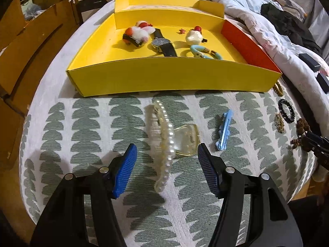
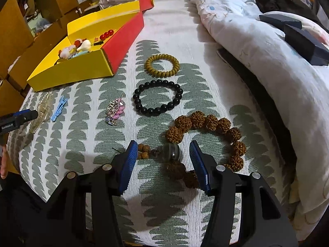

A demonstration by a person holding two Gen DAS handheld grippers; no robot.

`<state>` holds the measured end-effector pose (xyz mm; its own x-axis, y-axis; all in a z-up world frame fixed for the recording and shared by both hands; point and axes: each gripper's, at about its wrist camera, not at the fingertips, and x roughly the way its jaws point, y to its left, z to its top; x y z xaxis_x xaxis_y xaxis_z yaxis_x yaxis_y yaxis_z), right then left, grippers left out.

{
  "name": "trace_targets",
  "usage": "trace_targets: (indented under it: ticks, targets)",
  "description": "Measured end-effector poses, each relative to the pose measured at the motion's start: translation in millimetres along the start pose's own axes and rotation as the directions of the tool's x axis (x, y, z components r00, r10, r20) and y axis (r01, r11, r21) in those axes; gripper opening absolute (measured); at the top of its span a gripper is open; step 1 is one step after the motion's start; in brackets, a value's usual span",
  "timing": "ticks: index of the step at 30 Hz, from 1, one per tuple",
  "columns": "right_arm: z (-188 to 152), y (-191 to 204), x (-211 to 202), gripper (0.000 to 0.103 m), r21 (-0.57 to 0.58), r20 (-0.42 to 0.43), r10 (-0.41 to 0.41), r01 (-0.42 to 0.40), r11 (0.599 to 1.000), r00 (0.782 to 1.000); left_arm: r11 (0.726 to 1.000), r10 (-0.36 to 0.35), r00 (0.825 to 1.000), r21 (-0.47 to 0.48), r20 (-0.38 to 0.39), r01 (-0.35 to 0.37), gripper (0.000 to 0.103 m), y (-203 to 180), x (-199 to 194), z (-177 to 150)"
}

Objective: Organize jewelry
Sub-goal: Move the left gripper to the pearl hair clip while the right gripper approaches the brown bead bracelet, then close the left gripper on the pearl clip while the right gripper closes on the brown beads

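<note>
Blue clip (image 1: 224,130) seen beside pearl claw clip (image 1: 164,138), translucent, straddled by spread left gripper (image 1: 167,169); right gripper (image 2: 163,162) spread over knobbly brown bead bracelet (image 2: 207,135).

black grippers (image 1: 166,151), ribbed blue pads (image 1: 125,173), silver screws

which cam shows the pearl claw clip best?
Left wrist: the pearl claw clip lies large and sharp between the open left gripper fingers. Right wrist shows it small, distorted, at the frame's left edge.

From my left wrist view, the yellow box (image 1: 156,78) front wall hides part of the turquoise bracelet (image 1: 202,52). On the right wrist view, my right gripper (image 2: 163,161) finger covers some brown seed bracelet (image 2: 213,123) beads.
</note>
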<state>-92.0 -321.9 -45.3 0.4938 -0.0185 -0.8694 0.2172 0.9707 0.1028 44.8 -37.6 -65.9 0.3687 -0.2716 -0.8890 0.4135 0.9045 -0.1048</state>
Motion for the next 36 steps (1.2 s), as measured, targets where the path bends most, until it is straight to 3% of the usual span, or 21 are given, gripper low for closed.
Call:
trace_targets:
  ticks: [5,12,17,20,22,24,27,30,36]
  targets:
    - [-1,-2,-1,0.056,-0.001,0.006,0.004,-0.004,1.0,1.0,1.0,-0.014,1.0,0.02,0.014,0.014,0.062,-6,-2,1]
    - [0,-6,7,0.056,-0.001,-0.013,-0.017,0.017,1.0,1.0,0.997,0.062,0.998,0.046,-0.024,-0.061,0.062,-14,21,7]
    - [1,-8,14,0.056,0.002,-0.033,-0.02,0.021,1.0,0.999,0.998,0.064,0.997,0.024,-0.044,-0.063,0.062,-9,31,10]
    - [2,-7,16,0.052,-0.007,-0.032,-0.023,0.023,1.0,0.999,0.998,0.059,0.997,0.02,-0.051,-0.058,0.062,-8,35,11]
    - [3,-7,17,0.038,-0.001,-0.034,-0.006,0.006,1.0,0.999,0.999,0.049,0.997,0.015,-0.057,-0.048,0.062,-7,38,11]
    - [4,-6,19,0.032,-0.008,-0.039,-0.013,0.013,1.0,0.999,0.999,0.039,0.997,0.008,-0.063,-0.039,0.062,-6,40,11]
    - [4,-5,24,0.029,-0.011,-0.055,-0.015,0.015,1.0,0.998,1.0,0.011,0.998,-0.021,-0.059,-0.012,0.059,0,40,11]
    - [5,-7,24,0.025,0.0,-0.053,-0.003,0.003,1.0,0.999,0.999,0.006,0.998,-0.034,-0.057,-0.008,0.042,5,39,11]
    - [3,-11,20,0.02,0.025,-0.039,0.028,-0.027,0.999,0.999,0.995,-0.051,0.997,-0.093,-0.054,0.046,0.04,18,32,9]
